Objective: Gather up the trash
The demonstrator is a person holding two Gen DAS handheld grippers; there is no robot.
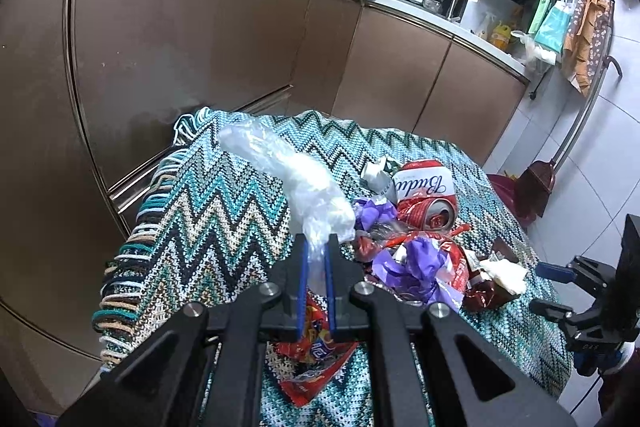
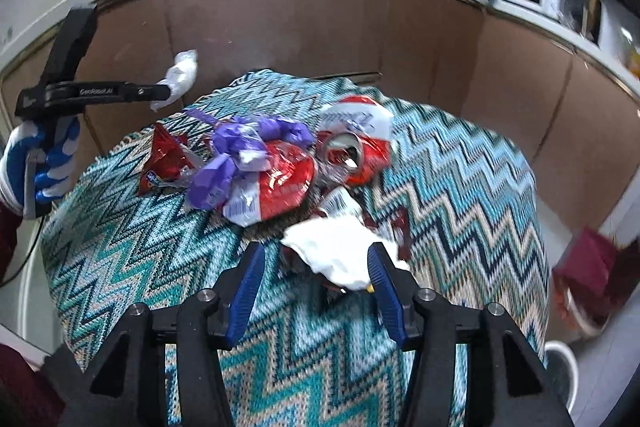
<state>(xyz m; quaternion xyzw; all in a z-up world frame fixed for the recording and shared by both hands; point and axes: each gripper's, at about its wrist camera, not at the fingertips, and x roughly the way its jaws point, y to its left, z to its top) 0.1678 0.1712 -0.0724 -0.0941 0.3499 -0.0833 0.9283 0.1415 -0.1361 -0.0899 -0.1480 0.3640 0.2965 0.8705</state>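
Note:
My left gripper is shut on a crumpled clear plastic bag and holds it above the zigzag cloth; it also shows in the right wrist view with the plastic at its tip. My right gripper is open, its jaws on either side of a crumpled white tissue. A crushed red Budweiser can, purple wrappers and red wrappers lie in a heap on the cloth.
The trash lies on a table covered by a teal zigzag knitted cloth. Brown cabinet doors stand close behind it. A broom and red dustpan lean at the right. A white bin stands on the floor at lower right.

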